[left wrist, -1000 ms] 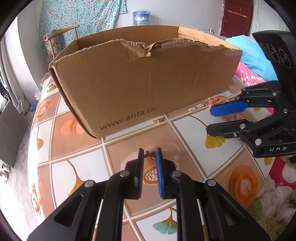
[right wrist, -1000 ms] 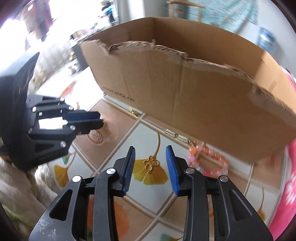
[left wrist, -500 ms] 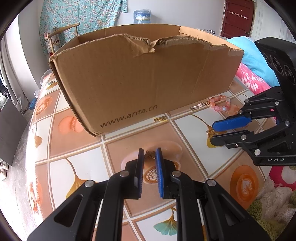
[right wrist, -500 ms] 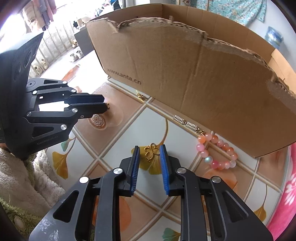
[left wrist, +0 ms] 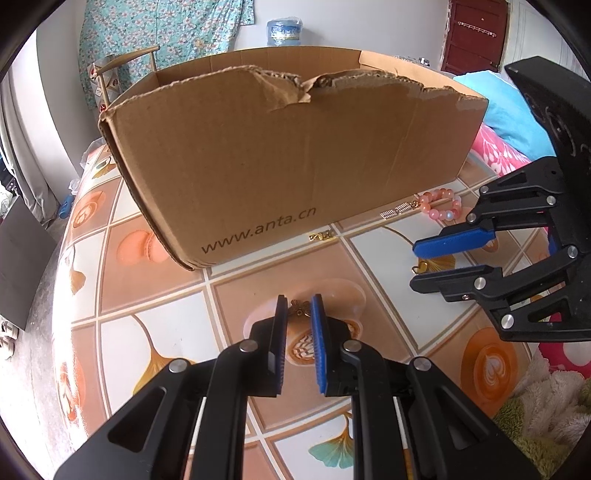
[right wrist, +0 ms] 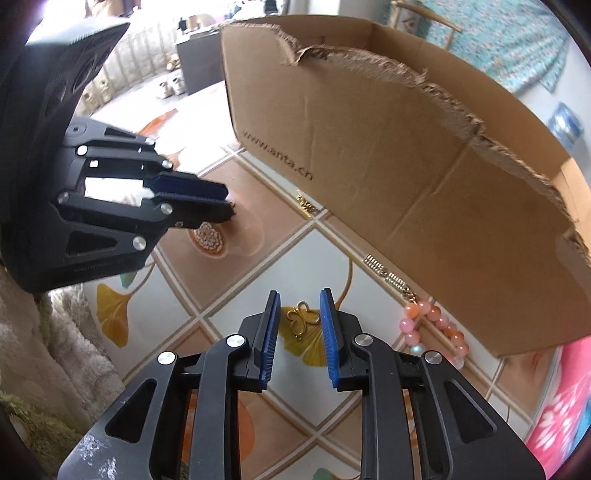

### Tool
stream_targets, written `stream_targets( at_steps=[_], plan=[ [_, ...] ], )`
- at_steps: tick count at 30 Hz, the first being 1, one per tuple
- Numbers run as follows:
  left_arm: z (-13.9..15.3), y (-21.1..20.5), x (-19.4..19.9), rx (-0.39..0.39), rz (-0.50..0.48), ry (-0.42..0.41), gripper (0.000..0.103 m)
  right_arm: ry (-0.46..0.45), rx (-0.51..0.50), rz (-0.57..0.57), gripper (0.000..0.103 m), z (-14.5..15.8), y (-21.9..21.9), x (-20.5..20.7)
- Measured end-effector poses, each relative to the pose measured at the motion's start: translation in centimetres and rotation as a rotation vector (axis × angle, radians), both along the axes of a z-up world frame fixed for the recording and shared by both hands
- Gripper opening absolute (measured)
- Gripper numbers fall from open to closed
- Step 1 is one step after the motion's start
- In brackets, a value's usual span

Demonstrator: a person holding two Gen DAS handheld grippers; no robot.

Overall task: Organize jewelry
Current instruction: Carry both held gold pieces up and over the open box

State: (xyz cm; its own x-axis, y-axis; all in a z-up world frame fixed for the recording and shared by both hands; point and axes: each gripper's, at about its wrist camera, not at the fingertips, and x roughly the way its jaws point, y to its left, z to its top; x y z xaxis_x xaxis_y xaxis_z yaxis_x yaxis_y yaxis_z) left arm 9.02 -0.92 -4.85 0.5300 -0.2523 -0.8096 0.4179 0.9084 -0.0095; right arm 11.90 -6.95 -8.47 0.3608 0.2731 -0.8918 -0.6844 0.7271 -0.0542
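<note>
A torn cardboard box [left wrist: 295, 155] marked www.anta.cn stands on the patterned tabletop [left wrist: 155, 332]. My left gripper [left wrist: 298, 303] is narrowly open, its tips either side of a small gold ornament [left wrist: 299, 307] on the table. My right gripper [right wrist: 300, 300] is open around a gold butterfly pendant [right wrist: 301, 318] lying on a yellow leaf print. It also shows in the left wrist view [left wrist: 413, 264]. A pink bead bracelet [right wrist: 432, 325], a silver chain piece [right wrist: 386, 271] and a small gold piece [right wrist: 306, 205] lie along the box's base.
The box wall [right wrist: 406, 177] rises close behind both grippers. A fuzzy blanket [left wrist: 546, 406] and pink bedding [left wrist: 502, 155] lie to the right of the table. A wooden chair [left wrist: 122, 70] and a water jug [left wrist: 284, 31] stand behind the box.
The right gripper lowered toward the table, narrowed, then opened a little around the butterfly pendant. The left gripper stayed at the gold ornament, its jaws slightly wider.
</note>
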Motion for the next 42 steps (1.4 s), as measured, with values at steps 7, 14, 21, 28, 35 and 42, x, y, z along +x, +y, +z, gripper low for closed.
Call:
stream_targets(
  at_steps=[7, 14, 21, 28, 35, 42],
  plan=[
    [0.0, 0.0, 0.0, 0.002, 0.002, 0.001, 0.012, 0.048, 0.025, -0.009, 0.016, 0.0, -0.9, 0.4],
    [0.0, -0.1, 0.1, 0.004, 0.0, 0.0, 0.012, 0.049, 0.059, -0.059, 0.014, 0.2, -1.9, 0.1],
    [0.0, -0.1, 0.1, 0.003, 0.0, 0.0, 0.012, 0.059, 0.099, -0.11, 0.013, 0.9, -3.8, -0.3],
    [0.5, 0.1, -0.3, 0.005, -0.006, -0.014, 0.012, 0.04, 0.126, -0.15, 0.013, 2.6, -5.4, -0.5],
    [2.1, -0.1, -1.4, 0.014, -0.022, -0.044, 0.012, -0.013, 0.164, -0.187, 0.013, 4.9, -7.3, -1.5],
    [5.9, 0.0, -2.9, 0.005, -0.055, -0.112, 0.012, -0.093, 0.239, -0.195, 0.013, 9.2, -8.8, -2.5]
  ],
)
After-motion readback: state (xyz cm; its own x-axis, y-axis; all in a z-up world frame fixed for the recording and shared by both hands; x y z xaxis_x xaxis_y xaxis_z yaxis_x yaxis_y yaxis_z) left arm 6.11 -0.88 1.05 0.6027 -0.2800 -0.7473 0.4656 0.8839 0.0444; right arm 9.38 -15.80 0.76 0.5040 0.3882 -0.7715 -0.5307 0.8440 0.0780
